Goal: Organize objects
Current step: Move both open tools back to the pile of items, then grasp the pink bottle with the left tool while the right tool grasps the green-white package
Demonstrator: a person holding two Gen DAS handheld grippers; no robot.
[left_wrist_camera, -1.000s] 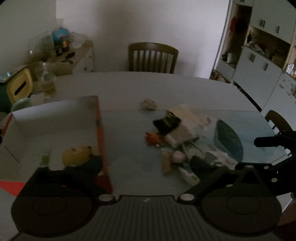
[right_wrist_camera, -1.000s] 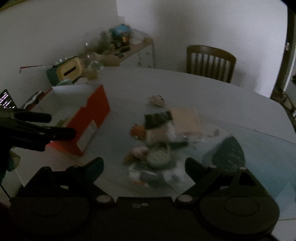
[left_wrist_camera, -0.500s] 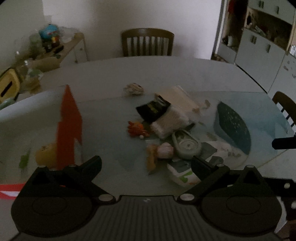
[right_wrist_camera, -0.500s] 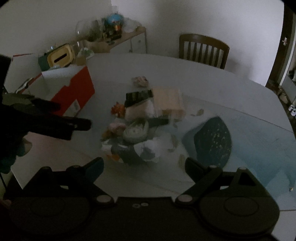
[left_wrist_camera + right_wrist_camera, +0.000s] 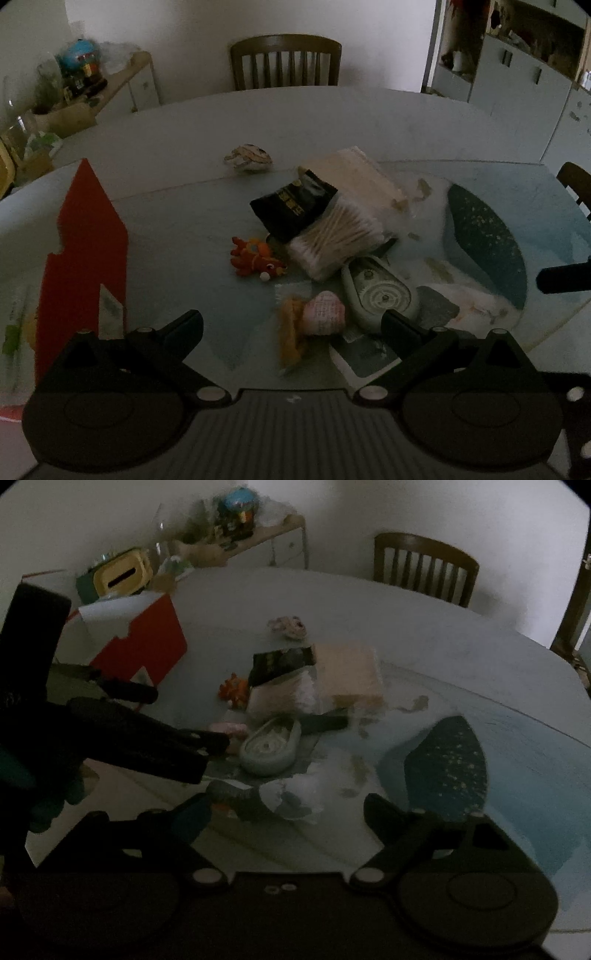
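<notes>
A heap of small objects lies mid-table: a black packet [image 5: 293, 205], a bag of cotton swabs [image 5: 334, 240], a red-orange toy [image 5: 255, 258], a grey-green oval device [image 5: 380, 293], a small pink-wrapped item [image 5: 325, 312] and a beige pad [image 5: 354, 177]. An open red and white box [image 5: 86, 258] stands at the left. My left gripper [image 5: 291, 325] is open and empty, just short of the pink item. My right gripper [image 5: 288, 808] is open and empty, near the table's front edge. The left gripper also shows in the right wrist view [image 5: 184, 716], reaching toward the heap.
A crumpled wrapper [image 5: 249, 158] lies beyond the heap. A wooden chair [image 5: 284, 61] stands at the far side. A cluttered sideboard [image 5: 85, 96] is at the back left and cabinets [image 5: 517, 74] at the right. A dark teal patch [image 5: 484, 240] marks the table cover.
My left gripper has swung right from over the box to face the heap and come closer. The right gripper has pulled back and turned right; the left gripper now crosses its view.
</notes>
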